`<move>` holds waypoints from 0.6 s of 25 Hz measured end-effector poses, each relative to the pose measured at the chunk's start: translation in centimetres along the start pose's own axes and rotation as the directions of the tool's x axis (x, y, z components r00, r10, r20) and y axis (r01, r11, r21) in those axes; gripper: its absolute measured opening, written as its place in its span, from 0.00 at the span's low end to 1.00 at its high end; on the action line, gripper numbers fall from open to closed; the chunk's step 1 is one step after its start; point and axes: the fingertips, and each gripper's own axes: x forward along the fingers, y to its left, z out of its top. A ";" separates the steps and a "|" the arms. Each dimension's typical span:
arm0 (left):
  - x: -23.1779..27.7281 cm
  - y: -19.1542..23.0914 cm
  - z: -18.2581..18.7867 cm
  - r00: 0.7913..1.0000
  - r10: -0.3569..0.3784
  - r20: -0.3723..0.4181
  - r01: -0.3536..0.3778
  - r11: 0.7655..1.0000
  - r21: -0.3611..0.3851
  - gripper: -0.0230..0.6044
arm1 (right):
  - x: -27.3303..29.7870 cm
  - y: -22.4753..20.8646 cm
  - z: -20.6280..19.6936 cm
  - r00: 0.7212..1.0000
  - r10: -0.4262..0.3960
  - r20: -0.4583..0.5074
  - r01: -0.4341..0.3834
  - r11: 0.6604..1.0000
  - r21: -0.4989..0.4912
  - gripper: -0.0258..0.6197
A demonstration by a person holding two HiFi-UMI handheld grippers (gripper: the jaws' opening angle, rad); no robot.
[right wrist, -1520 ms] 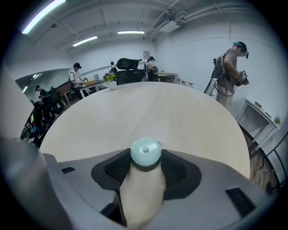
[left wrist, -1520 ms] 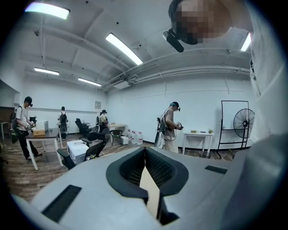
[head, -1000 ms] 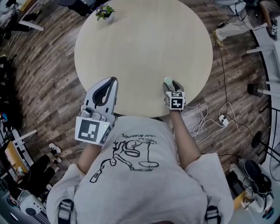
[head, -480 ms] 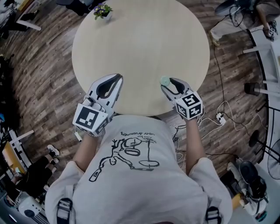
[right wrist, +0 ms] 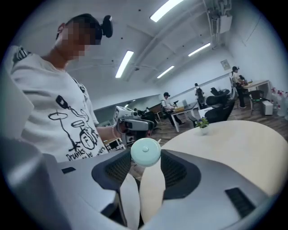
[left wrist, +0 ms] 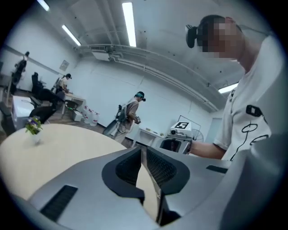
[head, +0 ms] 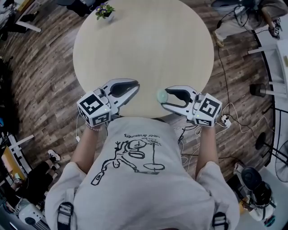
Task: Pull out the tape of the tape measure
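Right gripper view: round tape measure [right wrist: 145,152] in jaws, face toward camera.

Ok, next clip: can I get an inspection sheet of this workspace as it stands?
Surface: round pale wooden table.
Job's things: small round pale-green tape measure, in the right tool; no tape seen drawn out.
Clutter: small potted plant at the table's far edge.
Tools: right tool shut on the tape measure, over the near edge; left tool shut, empty, facing it.
Cables: white cables and power strip on the floor, right.
Surroundings: wood-plank floor; people at desks.
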 end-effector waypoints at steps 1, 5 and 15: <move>0.3 -0.6 -0.2 0.999 -0.052 -0.008 0.051 0.998 -0.032 0.09 | 0.0 0.8 0.3 0.999 0.044 0.008 -0.044 0.999 -0.005 0.38; 0.9 -3.1 -1.1 0.969 -0.248 -0.016 0.242 0.957 -0.159 0.16 | 0.2 4.0 1.1 0.978 0.209 0.017 -0.209 0.978 -0.022 0.38; 0.1 -7.4 -1.4 0.833 -0.550 0.054 0.542 0.794 -0.275 0.17 | 0.6 7.4 1.5 0.905 0.424 0.023 -0.424 0.905 0.004 0.38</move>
